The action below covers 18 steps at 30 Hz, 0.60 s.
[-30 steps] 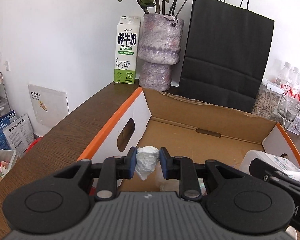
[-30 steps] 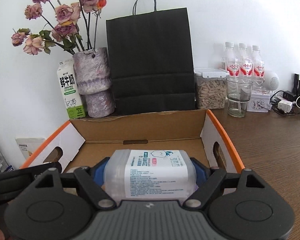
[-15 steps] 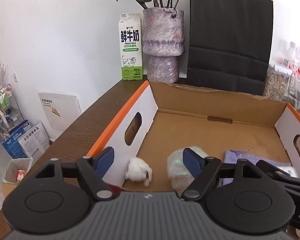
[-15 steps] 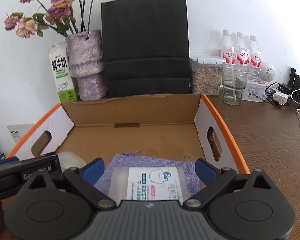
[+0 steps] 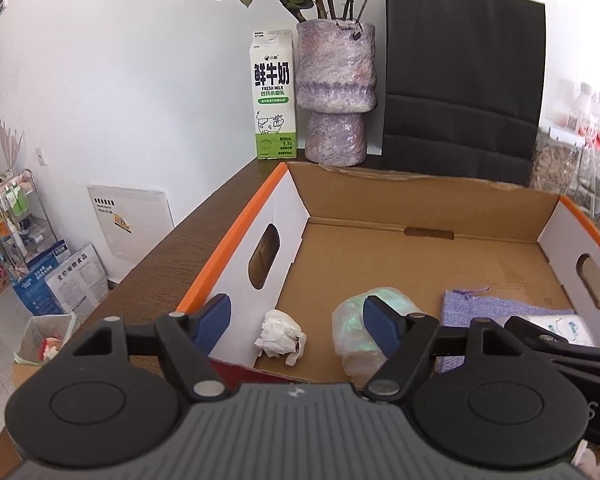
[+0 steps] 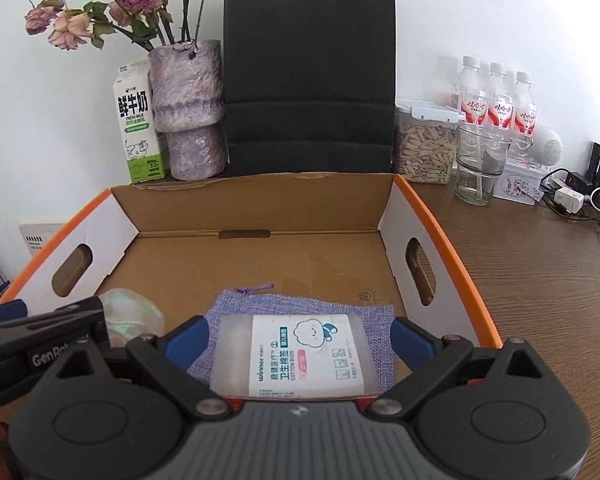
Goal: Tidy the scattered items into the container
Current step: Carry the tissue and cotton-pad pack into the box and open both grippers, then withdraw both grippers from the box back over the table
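Four items already lie inside the orange-edged cardboard box (image 6: 428, 216): crumpled white tissue (image 5: 279, 338), iridescent plastic wrap (image 5: 360, 326), purple woven pouch (image 6: 300, 312) and cotton-bud pack (image 6: 296, 354); left gripper (image 5: 296, 322) and right gripper (image 6: 300, 340) both gape empty, and whatever remains outside seems out of view

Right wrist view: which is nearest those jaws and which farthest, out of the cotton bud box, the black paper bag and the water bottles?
1. Cotton bud box: between the open jaws, on a purple pouch.
2. Black paper bag: behind the cardboard tray, centre.
3. Water bottles: far right, at the wall.
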Tool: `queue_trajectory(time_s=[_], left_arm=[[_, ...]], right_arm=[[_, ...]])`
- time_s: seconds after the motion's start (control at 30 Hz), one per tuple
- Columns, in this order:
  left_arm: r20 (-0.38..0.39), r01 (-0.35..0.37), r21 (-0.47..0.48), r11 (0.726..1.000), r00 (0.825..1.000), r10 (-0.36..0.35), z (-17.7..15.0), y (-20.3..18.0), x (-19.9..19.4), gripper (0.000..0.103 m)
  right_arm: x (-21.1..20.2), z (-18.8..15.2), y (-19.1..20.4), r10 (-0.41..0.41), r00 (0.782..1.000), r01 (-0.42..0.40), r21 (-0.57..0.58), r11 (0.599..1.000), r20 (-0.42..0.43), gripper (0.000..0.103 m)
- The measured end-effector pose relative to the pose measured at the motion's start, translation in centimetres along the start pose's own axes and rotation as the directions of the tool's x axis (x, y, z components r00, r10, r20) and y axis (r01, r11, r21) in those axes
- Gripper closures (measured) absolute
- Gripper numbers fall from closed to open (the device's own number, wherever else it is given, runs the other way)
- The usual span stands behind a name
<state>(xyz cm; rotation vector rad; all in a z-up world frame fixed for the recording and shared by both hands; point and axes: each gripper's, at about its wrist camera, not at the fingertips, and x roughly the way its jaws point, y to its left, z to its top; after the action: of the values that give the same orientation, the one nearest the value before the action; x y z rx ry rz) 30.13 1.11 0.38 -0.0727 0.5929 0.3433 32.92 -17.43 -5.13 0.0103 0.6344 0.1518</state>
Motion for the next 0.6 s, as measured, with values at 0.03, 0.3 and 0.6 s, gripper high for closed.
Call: queue_trajectory(time_s=[0.03, 0.3, 0.6], left_arm=[[0.003, 0.014, -0.013, 1.0, 1.0, -0.014, 0.1, 0.2, -0.1, 0.025], [0.144, 0.043, -0.118, 0.992, 0.989, -0.026, 0.1, 1.6, -2.3, 0.0], [0.26, 0.081, -0.152, 0.985, 0.965, -0.039, 0.4, 2.2, -5.2, 0.0]], right_arm=[[-0.2, 0.1, -0.1, 0.0, 1.0, 0.0, 0.005, 1.0, 0.006, 0.006], [-2.0, 0.5, -1.0, -0.001, 0.996, -0.003, 0.051, 0.999, 0.084, 0.005], [-5.6, 0.9, -1.4, 0.046, 0.978, -0.062, 0.073, 0.995, 0.203, 0.002]])
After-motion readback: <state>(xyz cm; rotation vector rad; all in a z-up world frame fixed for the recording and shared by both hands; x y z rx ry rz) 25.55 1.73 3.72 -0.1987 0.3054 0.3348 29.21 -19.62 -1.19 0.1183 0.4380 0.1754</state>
